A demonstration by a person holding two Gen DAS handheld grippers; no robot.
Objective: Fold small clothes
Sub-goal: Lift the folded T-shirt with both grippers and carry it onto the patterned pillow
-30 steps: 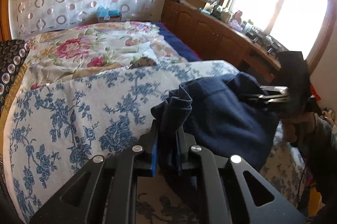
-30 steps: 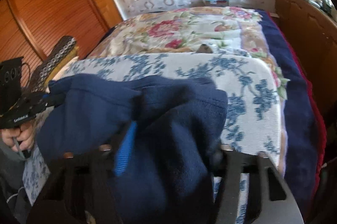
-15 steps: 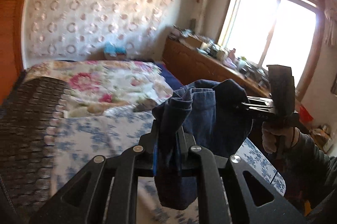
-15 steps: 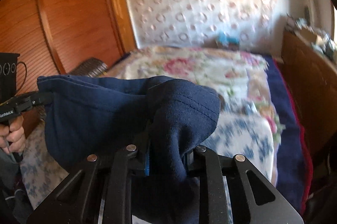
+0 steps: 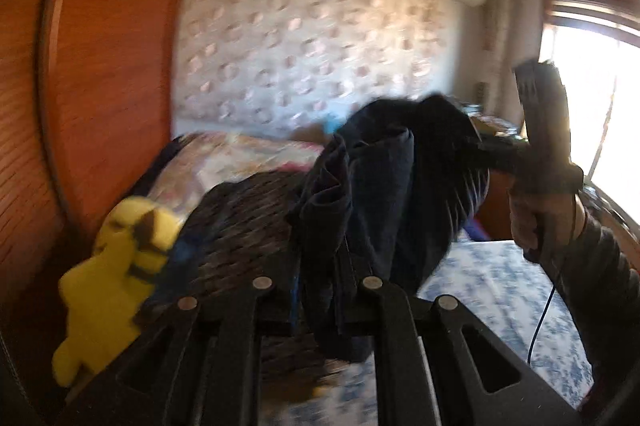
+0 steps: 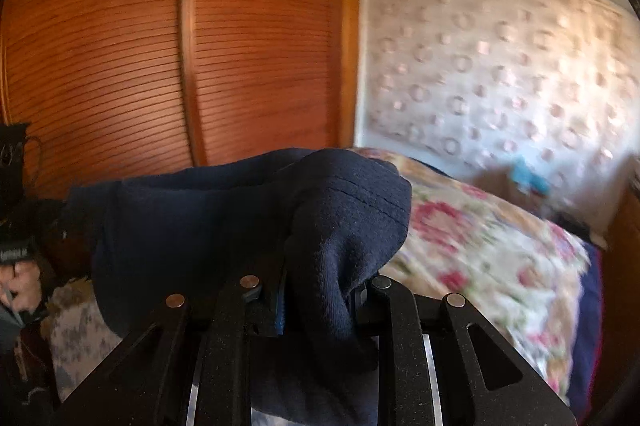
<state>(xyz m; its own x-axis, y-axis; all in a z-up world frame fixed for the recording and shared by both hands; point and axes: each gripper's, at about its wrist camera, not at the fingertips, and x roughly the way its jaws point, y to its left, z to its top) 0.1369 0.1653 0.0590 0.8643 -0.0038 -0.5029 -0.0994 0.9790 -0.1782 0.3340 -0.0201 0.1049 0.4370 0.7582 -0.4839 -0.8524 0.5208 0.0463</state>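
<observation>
Navy garment (image 6: 224, 226), bunched and dark (soft knit), hangs between both tongs: left gripper (image 5: 320, 290) clenched on one edge, right gripper (image 6: 316, 290) clenched on another.

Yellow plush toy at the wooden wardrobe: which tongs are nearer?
Left. The left tongs hang beside the yellow plush toy; the right tongs are farther off, across the navy garment.
</observation>
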